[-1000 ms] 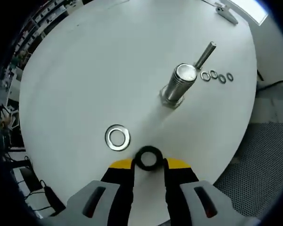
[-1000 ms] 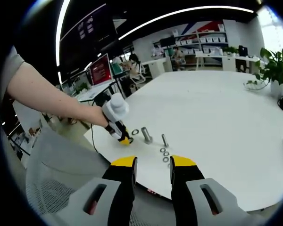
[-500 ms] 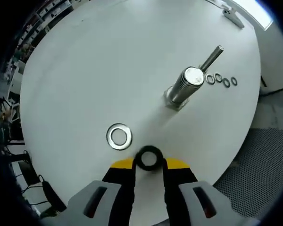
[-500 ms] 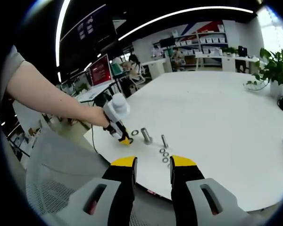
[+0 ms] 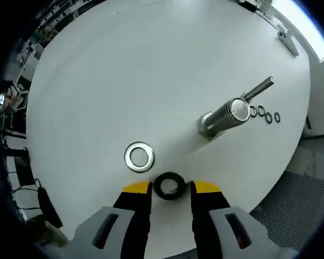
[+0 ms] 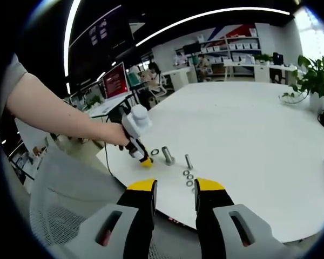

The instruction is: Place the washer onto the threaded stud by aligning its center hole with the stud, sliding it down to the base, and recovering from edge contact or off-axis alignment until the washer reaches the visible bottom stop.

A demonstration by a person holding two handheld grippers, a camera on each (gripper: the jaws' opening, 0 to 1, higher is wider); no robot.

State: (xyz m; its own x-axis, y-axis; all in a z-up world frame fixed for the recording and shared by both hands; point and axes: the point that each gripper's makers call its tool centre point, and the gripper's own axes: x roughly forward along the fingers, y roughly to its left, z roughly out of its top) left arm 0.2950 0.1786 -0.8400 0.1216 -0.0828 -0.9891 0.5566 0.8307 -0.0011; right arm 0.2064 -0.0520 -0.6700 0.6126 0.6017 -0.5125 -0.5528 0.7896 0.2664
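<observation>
A black washer (image 5: pixel 170 185) sits pinched between the yellow tips of my left gripper (image 5: pixel 170 187), held just above the white round table (image 5: pixel 129 70). The thick threaded stud (image 5: pixel 225 116) stands upright ahead and to the right, apart from the washer. A flat silver washer (image 5: pixel 139 157) lies on the table just left of the jaws. In the right gripper view, a person's hand holds the left gripper (image 6: pixel 144 161) close to the stud (image 6: pixel 168 155). My right gripper (image 6: pixel 174 186) stands open off the table's near edge, nothing between its fingers.
A thin bolt (image 5: pixel 258 89) stands behind the stud, with three small washers (image 5: pixel 262 111) in a row beside it. A grey mesh chair (image 6: pixel 59 216) is below left of the table edge. A potted plant (image 6: pixel 313 81) stands at far right.
The left gripper has shifted slightly toward the stud with the black washer still in its jaws, and its view has rolled. The right gripper has not moved.
</observation>
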